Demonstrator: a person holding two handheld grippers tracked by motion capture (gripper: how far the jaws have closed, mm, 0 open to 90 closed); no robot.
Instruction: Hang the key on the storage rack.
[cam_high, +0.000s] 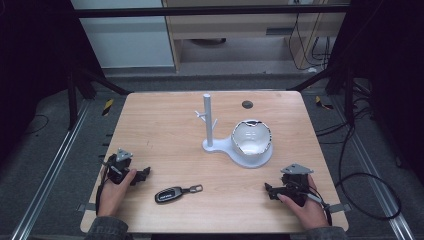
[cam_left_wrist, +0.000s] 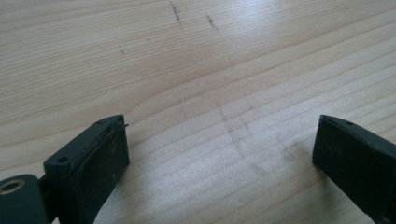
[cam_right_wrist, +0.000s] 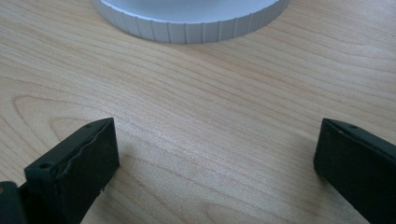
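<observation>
Pale wood surface (cam_high: 165, 135), set on a grey floor with dark framing around.

Nearest edge: two hands resting on the wood, one at each front corner. Left gripper (cam_high: 142, 175) lying low at the front left, fingers (cam_left_wrist: 100, 154) spread wide over bare wood grain, gripping nothing. Right gripper (cam_high: 271, 190) lying low at the front right, fingers (cam_right_wrist: 84, 161) likewise spread wide, empty between, pointed toward the ribbed white rim of the stand's base (cam_right_wrist: 187, 23).

Between the two, nearer the left gripper: black car key (cam_high: 170, 194) lying flat with a small metal tag (cam_high: 195, 188) at its right end, just beside the left gripper's tips but not touching, well apart from the right gripper.

Farther in, past the middle of the surface: white stand (cam_high: 207, 122) upright with short pegs on its post, joined at the base to a round white bowl (cam_high: 251, 137) on its right, rim dark and chipped-looking.

Beyond, near the far edge: small dark round hole (cam_high: 247, 104) in the wood.

Behind the surface: pale cabinets and loose cables on the floor.
</observation>
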